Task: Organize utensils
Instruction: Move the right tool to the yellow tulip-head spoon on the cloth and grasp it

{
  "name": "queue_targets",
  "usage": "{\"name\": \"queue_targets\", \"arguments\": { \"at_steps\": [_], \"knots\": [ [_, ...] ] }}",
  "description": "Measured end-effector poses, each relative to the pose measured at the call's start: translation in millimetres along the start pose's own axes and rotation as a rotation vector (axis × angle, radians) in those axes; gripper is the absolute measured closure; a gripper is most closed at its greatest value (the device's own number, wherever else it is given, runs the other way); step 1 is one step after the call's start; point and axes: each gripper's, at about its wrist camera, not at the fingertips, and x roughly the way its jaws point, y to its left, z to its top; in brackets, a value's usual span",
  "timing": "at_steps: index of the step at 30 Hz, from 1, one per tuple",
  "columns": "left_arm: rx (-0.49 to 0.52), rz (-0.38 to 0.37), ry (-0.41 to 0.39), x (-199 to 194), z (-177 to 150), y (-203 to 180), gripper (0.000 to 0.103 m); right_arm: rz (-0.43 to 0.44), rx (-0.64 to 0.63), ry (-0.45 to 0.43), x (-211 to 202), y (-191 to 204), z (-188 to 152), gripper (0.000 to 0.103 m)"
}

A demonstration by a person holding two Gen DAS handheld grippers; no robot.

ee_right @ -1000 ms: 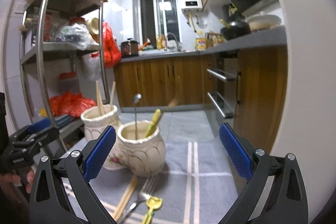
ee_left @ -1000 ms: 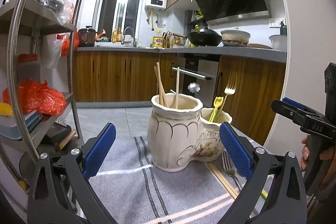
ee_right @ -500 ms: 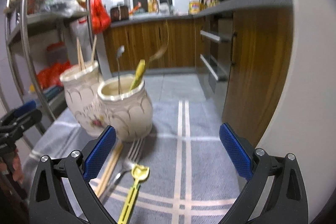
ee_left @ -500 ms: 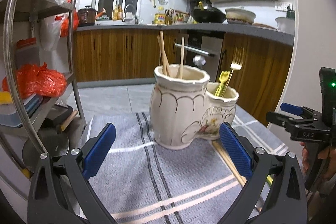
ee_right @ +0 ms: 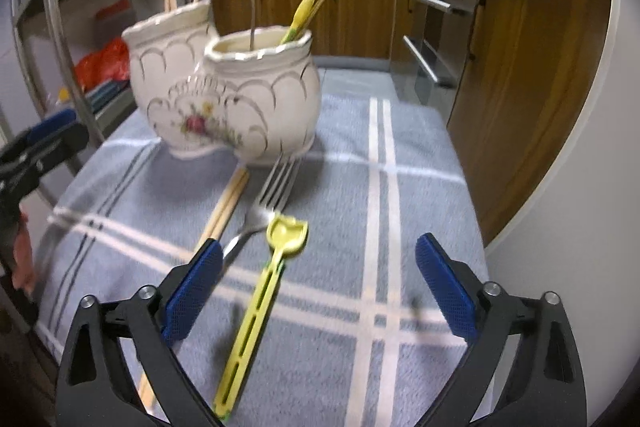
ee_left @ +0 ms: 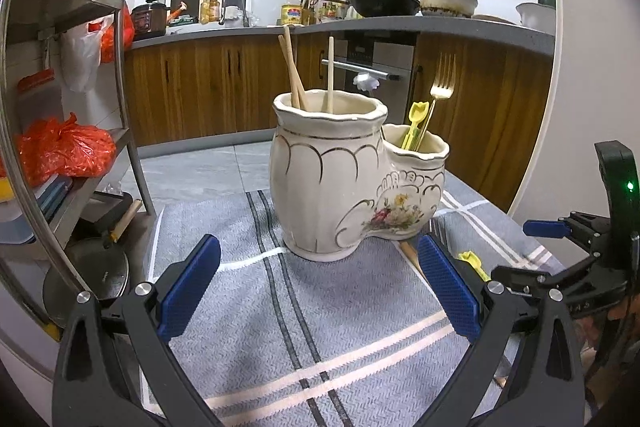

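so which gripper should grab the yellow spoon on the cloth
Right. The right gripper is open above the yellow spoon, which lies between its fingers. The left gripper faces the holder.

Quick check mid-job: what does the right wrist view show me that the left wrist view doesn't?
Only the right wrist view shows the whole yellow spatula, silver fork and loose chopsticks lying on the cloth.

Only the left wrist view shows the bare cloth left of the holder.

Both show the two-pot ceramic holder with its standing utensils.
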Motion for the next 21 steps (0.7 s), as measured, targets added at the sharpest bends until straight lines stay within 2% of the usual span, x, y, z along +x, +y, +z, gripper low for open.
{"name": "queue_targets", "arguments": {
  "at_steps": [1, 2, 8, 14, 19, 21],
  "knots": [
    [0.003, 0.003, 0.003, 0.4, -0.4, -1.1, 0.006, 0.011, -0.005, 0.018, 0.9, 2.1, -2.2, 0.015],
    [0.008, 0.004, 0.008, 0.9, -0.2, -2.7, 0.006, 0.018, -0.009, 0.027, 3.3, 3.1, -2.6, 0.026],
    [0.064, 0.029, 0.046, 5.5, -2.3, -18.0, 0.006, 0.086, -0.036, 0.083, 9.4, 16.4, -8.8, 0.061],
    [0.112, 0.035, 0.090, 9.2, -3.9, -35.1, 0.006, 0.082, -0.038, 0.088, 8.9, 18.0, -8.2, 0.082],
    [0.143, 0.026, 0.147, 15.7, -9.1, -50.6, 0.006, 0.098, -0.053, 0.076, 9.9, 18.1, -6.8, 0.093],
    [0.138, 0.014, 0.183, 20.2, -12.4, -54.1, 0.006, 0.092, -0.053, 0.063, 9.5, 15.7, -6.0, 0.093]
  ]
}}
